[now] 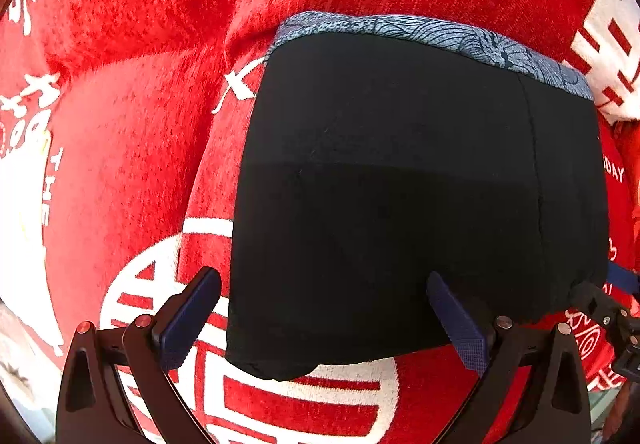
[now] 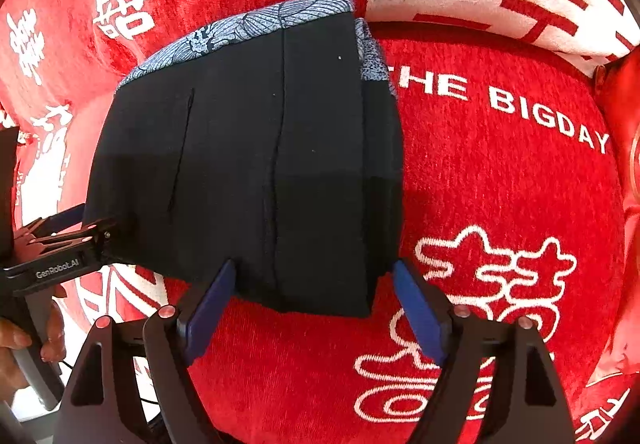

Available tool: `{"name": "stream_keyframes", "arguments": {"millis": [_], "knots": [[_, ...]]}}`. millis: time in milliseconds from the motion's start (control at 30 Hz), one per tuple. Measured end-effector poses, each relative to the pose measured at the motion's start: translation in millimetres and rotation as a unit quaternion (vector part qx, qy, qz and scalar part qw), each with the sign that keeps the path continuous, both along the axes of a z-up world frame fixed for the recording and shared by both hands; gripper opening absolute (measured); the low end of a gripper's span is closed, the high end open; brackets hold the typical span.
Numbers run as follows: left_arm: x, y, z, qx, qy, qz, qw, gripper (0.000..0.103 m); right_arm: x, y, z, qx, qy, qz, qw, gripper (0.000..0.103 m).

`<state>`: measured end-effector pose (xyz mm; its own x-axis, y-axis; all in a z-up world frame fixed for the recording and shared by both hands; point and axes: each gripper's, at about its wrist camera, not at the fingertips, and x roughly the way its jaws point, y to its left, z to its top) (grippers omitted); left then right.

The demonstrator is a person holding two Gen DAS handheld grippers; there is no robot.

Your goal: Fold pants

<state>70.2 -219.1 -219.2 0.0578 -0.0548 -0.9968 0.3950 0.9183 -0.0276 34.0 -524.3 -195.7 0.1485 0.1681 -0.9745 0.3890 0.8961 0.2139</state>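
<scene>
- "THE BIGDAY": white capitals on the red blanket point(image 2: 500, 172), right wrist view, to the right of the pants point(image 2: 248, 164).
- "GenRobot.AI": light lettering on the black body of the left gripper point(image 2: 98, 232), at the left edge of the right wrist view.
- "THE": white capitals on the blanket point(image 1: 132, 172), left wrist view, far left, running vertically.
- "DAY": white capitals on the blanket, left wrist view, far right; the start of the word is hidden behind the pants point(image 1: 400, 184).
- Large white Chinese characters and round emblems: woven across the blanket in both views; individual characters cannot be read with certainty.
</scene>
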Motion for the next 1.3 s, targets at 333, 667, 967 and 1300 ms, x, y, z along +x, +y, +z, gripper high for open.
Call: {"name": "stream_keyframes", "arguments": {"millis": [333, 667, 967, 1300], "knots": [[10.3, 10.8, 17.0, -0.005, -0.016, -0.002, 0.9999, 0.103, -12.1, -38.1, 22.1, -0.003, -0.02, -0.055, 0.998, 0.084], [25.2, 13.9, 32.6, 0.0, -0.03, 0.001, 0.9995, 0.103, -0.4, -39.7, 24.9, 0.003, -0.031, -0.056, 0.998, 0.084], [36.6, 18.9, 35.9, -0.011, -0.037, -0.001, 0.9993, 0.103, 9.9, -47.1, 27.4, 0.015, -0.045, -0.065, 0.997, 0.084], [50.4, 16.8, 28.9, -0.058, 0.006, 0.004, 0.9983, 0.103, 21.9, -50.7, 18.6, 0.046, -0.057, -0.065, 0.995, 0.084]]}}
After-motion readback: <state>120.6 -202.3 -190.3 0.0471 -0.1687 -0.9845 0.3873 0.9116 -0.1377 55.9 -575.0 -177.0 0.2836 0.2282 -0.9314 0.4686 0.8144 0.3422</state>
